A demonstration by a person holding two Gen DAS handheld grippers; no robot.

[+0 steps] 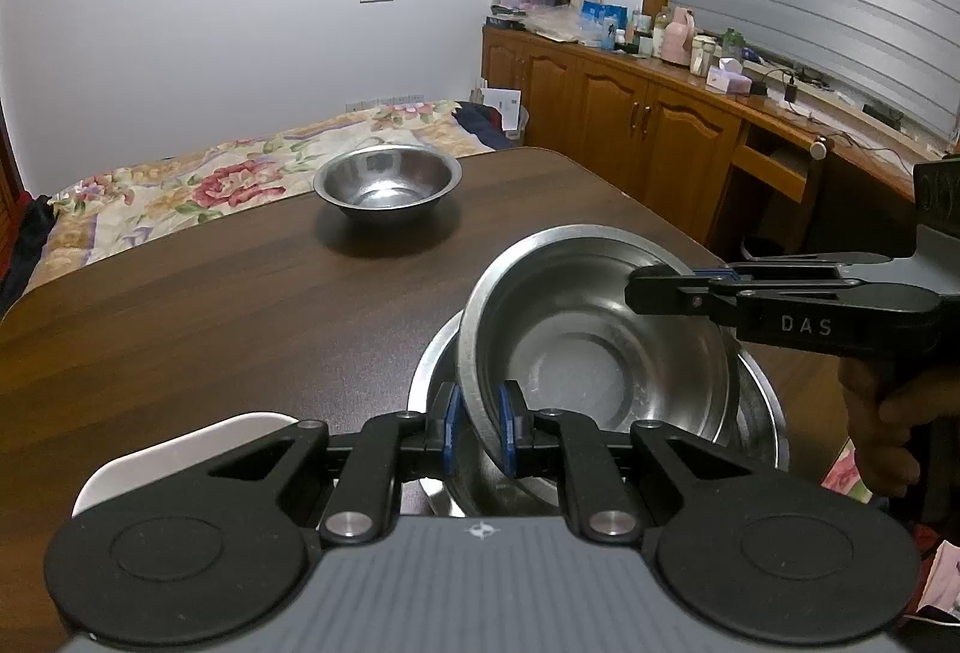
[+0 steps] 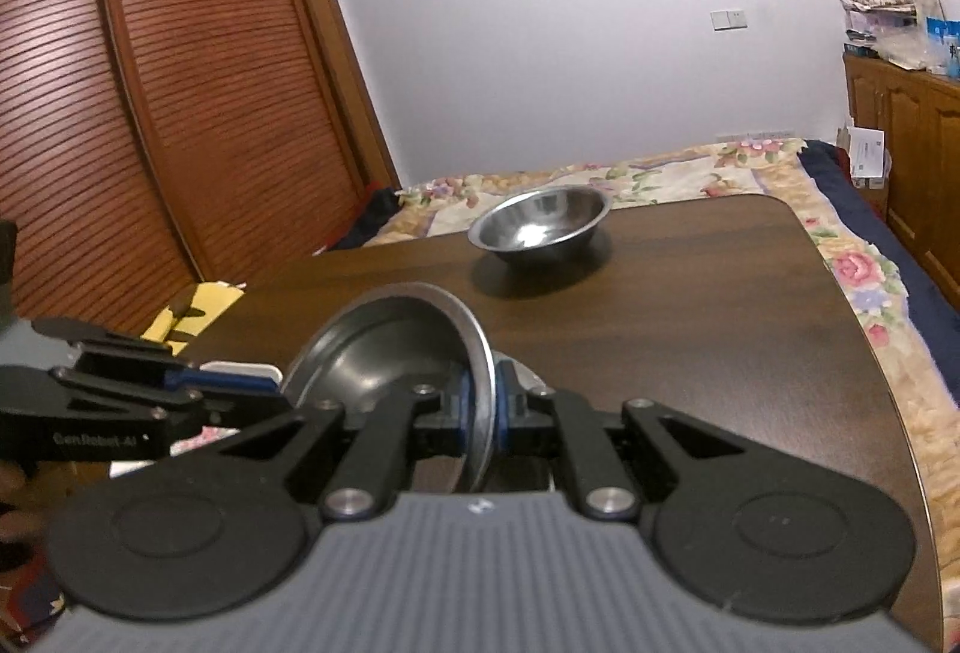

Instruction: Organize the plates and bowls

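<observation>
A tilted steel bowl (image 1: 588,353) (image 2: 384,347) hangs just over a wider steel bowl (image 1: 762,413) that rests on the brown table (image 1: 180,305). My left gripper (image 1: 480,422) is shut on the tilted bowl's near rim. My right gripper (image 2: 483,413) is shut on the opposite rim and reaches in from the right in the left wrist view (image 1: 636,287). The left gripper (image 2: 270,383) shows at the left in the right wrist view. A third steel bowl (image 1: 387,182) (image 2: 540,224) stands alone at the far side. A white plate (image 1: 180,449) (image 2: 240,368) lies beside the stack.
A bed with a floral quilt (image 1: 180,185) lies beyond the table's far edge. Wooden cabinets (image 1: 630,119) with clutter on top run along the right. Louvred wardrobe doors (image 2: 180,83) stand on the other side. A person's hand (image 1: 882,413) holds the right gripper's handle.
</observation>
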